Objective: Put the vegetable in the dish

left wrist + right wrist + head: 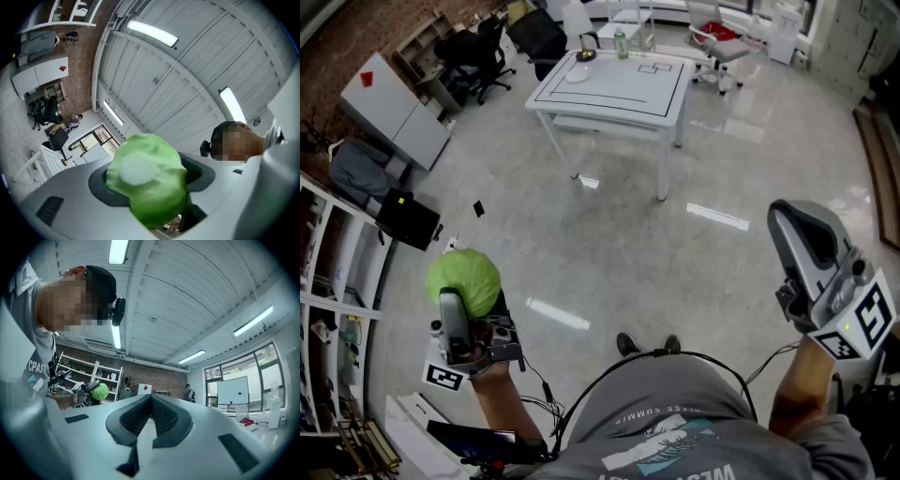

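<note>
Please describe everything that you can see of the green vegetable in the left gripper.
The vegetable is a round, light green head, like a cabbage, with a pale, whitish stem end that faces the left gripper's camera. It looks whole and smooth. The left gripper holds it in the air above the floor, at the person's left, with its grey fingers pressing on both sides. Nothing else touches it.

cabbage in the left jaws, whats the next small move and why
Probably step forward, carrying the cabbage toward the white table. The left gripper is shut on it, but what looks like the dish sits near the table's corner, across the floor from the person, likely out of reach from here.
</note>
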The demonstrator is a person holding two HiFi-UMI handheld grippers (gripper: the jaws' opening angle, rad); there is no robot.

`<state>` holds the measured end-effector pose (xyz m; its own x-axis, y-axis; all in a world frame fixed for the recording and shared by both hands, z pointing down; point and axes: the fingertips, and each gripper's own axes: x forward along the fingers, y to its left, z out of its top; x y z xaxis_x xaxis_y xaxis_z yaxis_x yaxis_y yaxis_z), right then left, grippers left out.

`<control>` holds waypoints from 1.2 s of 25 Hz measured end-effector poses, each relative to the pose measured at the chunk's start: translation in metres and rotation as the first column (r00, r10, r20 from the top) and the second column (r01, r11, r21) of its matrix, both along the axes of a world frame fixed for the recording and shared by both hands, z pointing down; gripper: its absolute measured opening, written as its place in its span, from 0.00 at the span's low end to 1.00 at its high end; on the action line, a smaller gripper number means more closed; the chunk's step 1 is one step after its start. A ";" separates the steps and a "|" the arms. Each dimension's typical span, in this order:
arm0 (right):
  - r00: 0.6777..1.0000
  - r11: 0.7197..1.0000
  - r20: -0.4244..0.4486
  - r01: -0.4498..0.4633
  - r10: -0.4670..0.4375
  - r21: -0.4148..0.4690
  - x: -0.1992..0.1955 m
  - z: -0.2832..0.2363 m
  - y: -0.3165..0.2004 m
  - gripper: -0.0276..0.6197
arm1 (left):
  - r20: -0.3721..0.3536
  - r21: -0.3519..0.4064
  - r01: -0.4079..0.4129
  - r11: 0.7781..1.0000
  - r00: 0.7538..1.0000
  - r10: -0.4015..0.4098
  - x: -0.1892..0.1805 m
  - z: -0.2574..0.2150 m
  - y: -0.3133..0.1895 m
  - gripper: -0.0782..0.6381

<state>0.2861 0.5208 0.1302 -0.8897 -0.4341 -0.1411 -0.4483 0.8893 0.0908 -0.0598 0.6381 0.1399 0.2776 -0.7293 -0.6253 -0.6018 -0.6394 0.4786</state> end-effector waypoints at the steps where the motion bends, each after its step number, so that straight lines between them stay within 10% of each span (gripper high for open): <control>1: 1.000 1.000 0.001 -0.001 0.001 0.000 -0.001 0.000 0.000 0.05 | 0.001 -0.003 -0.001 1.000 1.000 0.001 0.000 0.001 -0.001 0.53; 30: 0.999 1.000 0.051 -0.008 0.008 -0.013 -0.053 0.001 -0.025 0.06 | -0.010 -0.064 -0.063 0.996 0.998 0.063 -0.029 0.025 -0.044 0.53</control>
<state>0.2331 0.4958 0.1310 -0.8780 -0.4434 -0.1806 -0.4592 0.8866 0.0559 -0.0891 0.5945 0.1649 0.3196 -0.7491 -0.5803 -0.5571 -0.6439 0.5244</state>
